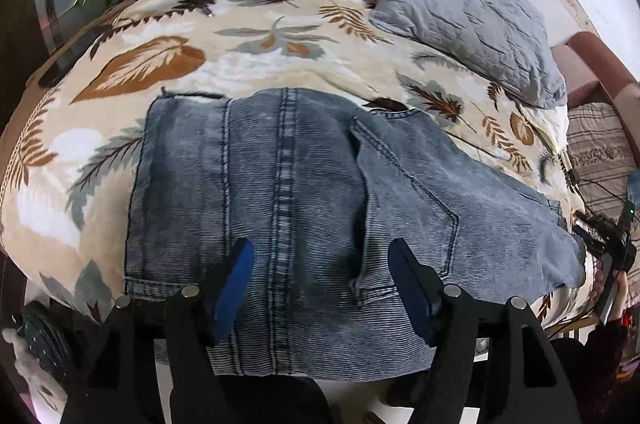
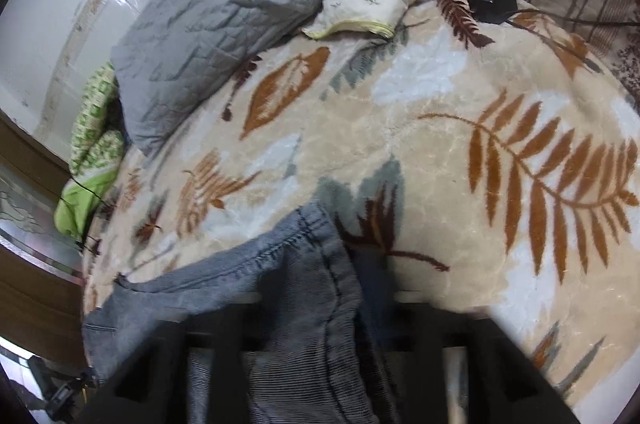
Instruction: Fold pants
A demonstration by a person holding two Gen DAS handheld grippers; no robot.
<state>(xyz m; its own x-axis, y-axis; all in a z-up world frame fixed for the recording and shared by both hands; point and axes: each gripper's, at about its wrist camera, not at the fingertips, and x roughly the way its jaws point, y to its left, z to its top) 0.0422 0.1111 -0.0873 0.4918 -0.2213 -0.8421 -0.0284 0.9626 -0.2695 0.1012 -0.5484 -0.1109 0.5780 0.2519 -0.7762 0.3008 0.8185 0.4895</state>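
Jeans (image 1: 304,208) lie folded near the blanket's (image 1: 168,64) front edge, left gripper (image 1: 320,288) and right gripper (image 2: 320,324) both released.

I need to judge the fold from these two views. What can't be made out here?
- Right wrist view: right gripper fingertips, draped over by blurred jeans.
- Left wrist view: jeans' near edge, cut off behind the left gripper; layers beneath unseen.
- Black box on the blanket: too small to identify.
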